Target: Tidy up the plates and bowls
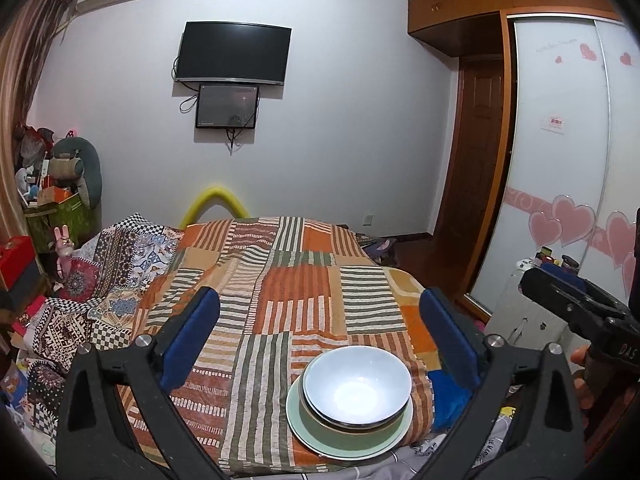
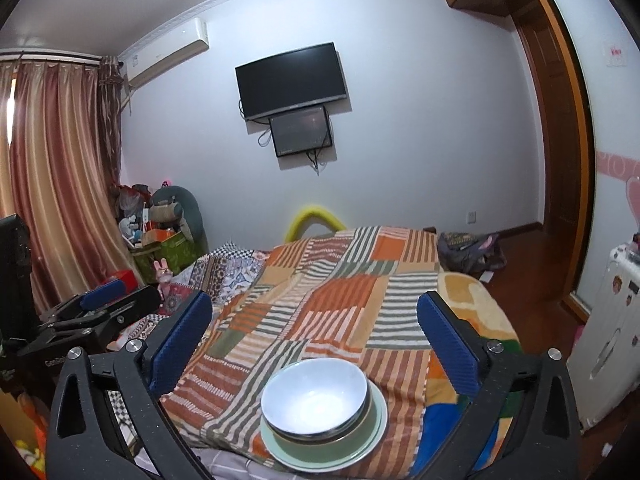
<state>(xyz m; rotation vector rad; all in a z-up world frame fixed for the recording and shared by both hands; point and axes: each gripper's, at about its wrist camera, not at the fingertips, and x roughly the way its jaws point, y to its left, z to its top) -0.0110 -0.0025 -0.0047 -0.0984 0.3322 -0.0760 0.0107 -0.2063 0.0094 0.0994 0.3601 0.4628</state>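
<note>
While both hover level, left hand-held gripper [image 1: 320,336] agape, right hand-held gripper [image 2: 316,336] agape, stacked bowls [image 1: 357,386] beneath.

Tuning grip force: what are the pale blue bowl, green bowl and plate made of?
Pale blue bowl: likely glazed ceramic, glossy glare inside. Dark green bowl under it: same look, satin outer wall. Pale green plate: smooth glazed ceramic, possibly melamine. Striped patchwork blanket: soft woven fabric.

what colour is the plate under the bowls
Pale green plate, clearest in the right wrist view.
</note>
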